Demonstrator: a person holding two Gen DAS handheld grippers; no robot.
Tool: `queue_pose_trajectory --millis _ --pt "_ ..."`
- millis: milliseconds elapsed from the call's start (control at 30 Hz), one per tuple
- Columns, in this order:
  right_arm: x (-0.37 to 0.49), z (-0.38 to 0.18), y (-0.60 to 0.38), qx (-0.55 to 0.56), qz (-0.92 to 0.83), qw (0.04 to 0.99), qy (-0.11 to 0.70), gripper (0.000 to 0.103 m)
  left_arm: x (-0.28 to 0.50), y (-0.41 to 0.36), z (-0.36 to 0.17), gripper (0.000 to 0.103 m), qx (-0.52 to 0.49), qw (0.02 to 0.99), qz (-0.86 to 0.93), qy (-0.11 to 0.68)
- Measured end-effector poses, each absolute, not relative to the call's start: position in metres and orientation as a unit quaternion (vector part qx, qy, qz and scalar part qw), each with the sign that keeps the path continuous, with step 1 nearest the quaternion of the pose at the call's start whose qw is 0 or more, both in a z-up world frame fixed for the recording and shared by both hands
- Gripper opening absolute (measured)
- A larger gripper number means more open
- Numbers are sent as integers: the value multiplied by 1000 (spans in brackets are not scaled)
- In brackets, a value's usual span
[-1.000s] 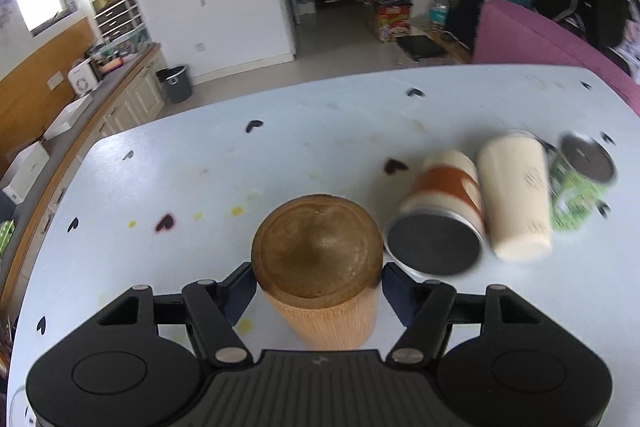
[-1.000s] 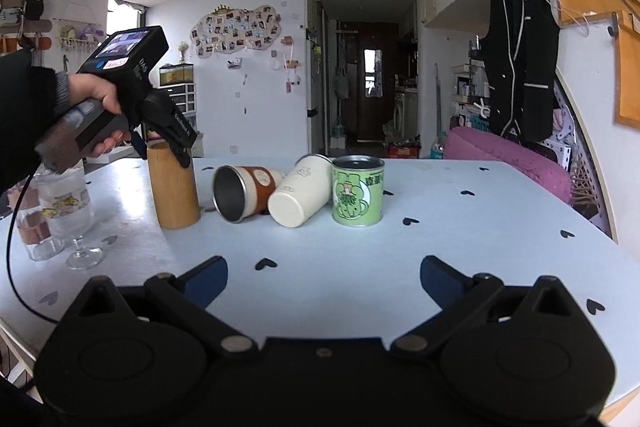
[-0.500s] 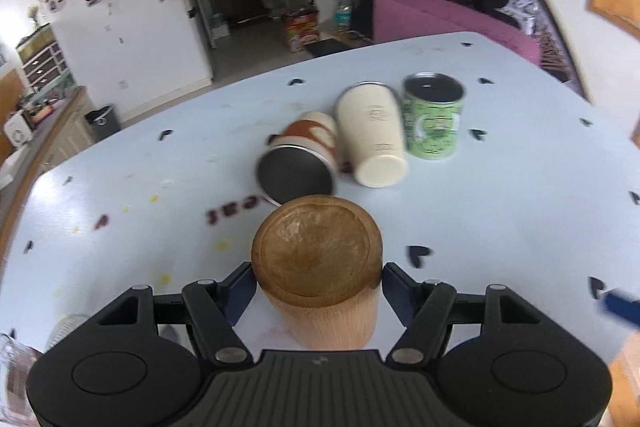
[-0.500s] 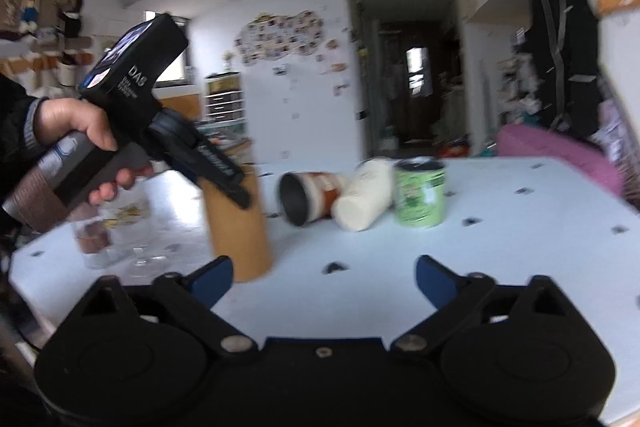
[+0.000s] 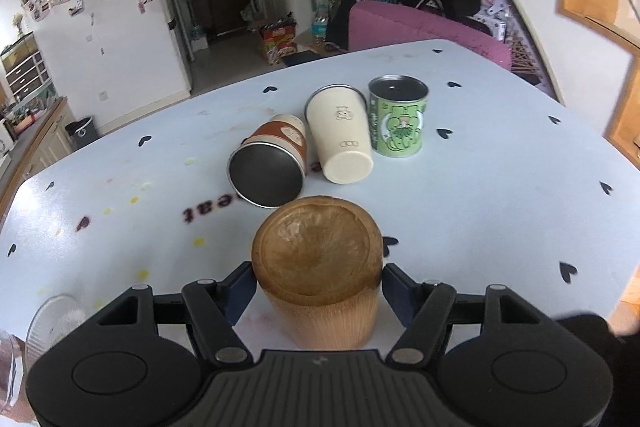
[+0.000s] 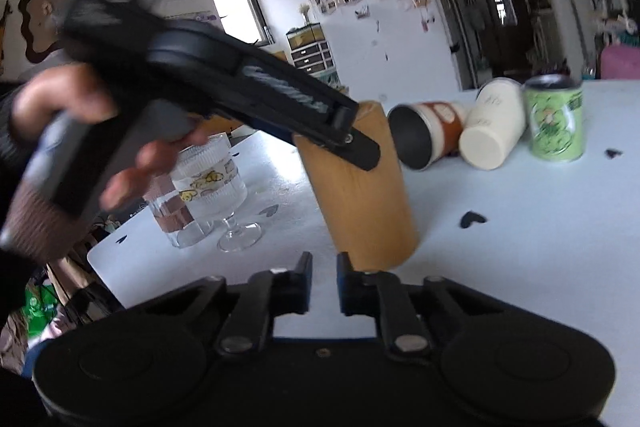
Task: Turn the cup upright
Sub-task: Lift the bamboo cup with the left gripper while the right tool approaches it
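Note:
A wooden cup (image 5: 320,275) stands upside down with its base facing up. My left gripper (image 5: 318,287) is shut on it, one finger on each side near the base. In the right wrist view the wooden cup (image 6: 360,195) is tilted and looks lifted a little off the table, with the left gripper (image 6: 352,143) clamped near its top. My right gripper (image 6: 322,281) is nearly shut and empty, just in front of the cup's lower rim.
A brown steel-lined cup (image 5: 272,163) and a cream cup (image 5: 340,139) lie on their sides on the white table (image 5: 500,207). A green can (image 5: 398,121) stands beside them. A stemmed glass (image 6: 216,183) and a tumbler (image 6: 176,223) stand near the left table edge.
The left gripper has carried the wooden cup toward the table's near side, away from the lying cups. The right gripper has closed from wide open and moved close to the cup.

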State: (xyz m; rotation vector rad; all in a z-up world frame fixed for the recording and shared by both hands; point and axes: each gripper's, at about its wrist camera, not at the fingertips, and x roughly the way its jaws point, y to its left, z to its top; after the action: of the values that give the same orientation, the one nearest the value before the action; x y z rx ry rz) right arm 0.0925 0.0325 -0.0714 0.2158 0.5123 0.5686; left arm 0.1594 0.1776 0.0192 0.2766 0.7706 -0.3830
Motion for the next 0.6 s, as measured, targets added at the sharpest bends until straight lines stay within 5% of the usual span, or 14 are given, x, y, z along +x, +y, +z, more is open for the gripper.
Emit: queue_pose_trajectory --millis 467,533,600 --pt "123 -92 29 154 235 922 268 6 102 220 7 61 102 907 -210 350" --pt "124 -93 29 153 232 922 270 7 105 218 14 63 122 915 -193 333" --pt "125 -93 30 155 233 921 273 7 114 217 25 81 121 921 -181 324"
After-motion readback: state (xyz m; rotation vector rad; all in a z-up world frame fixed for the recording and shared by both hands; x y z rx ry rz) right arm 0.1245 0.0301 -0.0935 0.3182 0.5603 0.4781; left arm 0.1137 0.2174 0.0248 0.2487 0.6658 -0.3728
